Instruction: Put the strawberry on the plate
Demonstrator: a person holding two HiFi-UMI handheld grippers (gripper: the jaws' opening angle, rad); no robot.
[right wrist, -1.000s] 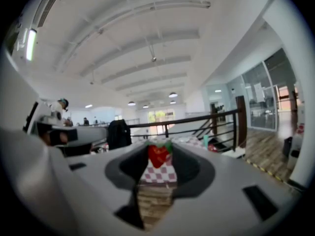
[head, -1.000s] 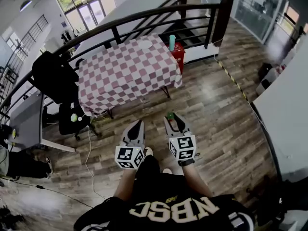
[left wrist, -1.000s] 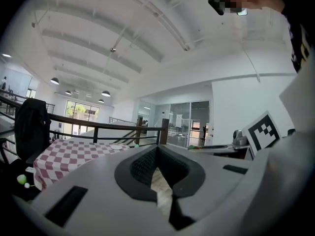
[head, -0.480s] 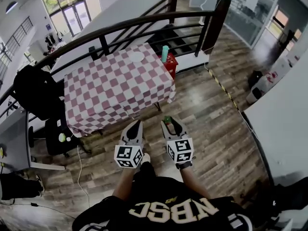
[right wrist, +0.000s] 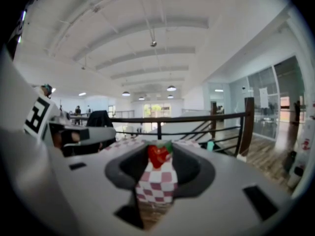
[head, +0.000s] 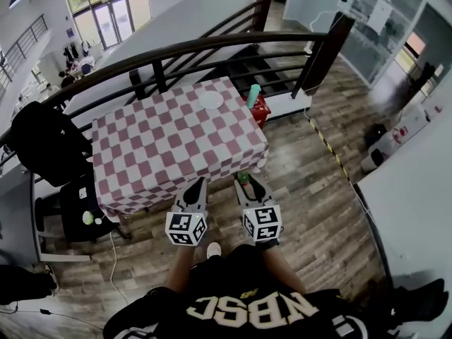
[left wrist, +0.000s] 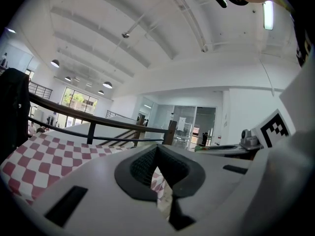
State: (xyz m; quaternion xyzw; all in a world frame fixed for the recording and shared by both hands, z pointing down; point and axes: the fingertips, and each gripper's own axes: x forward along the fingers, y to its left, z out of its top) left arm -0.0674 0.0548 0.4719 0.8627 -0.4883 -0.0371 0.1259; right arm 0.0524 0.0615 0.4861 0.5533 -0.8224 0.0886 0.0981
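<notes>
Checkered table [head: 176, 143] beyond strawberry [right wrist: 158, 156] (right tool [head: 245, 181] clamped)

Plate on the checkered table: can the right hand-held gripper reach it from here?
Probably not yet. The plate lies at the far side of the table, while the right hand-held gripper, shut on the strawberry, hangs at the near edge. Nothing stands between them.

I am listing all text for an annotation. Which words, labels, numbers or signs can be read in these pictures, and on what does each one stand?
"NBSC": large pale letters on the person's black shirt.
Small yellow mark above those letters: too small to read.
Paper on the glass wall: too blurred to read.
Marker cubes: square patterns only, no words.
</notes>
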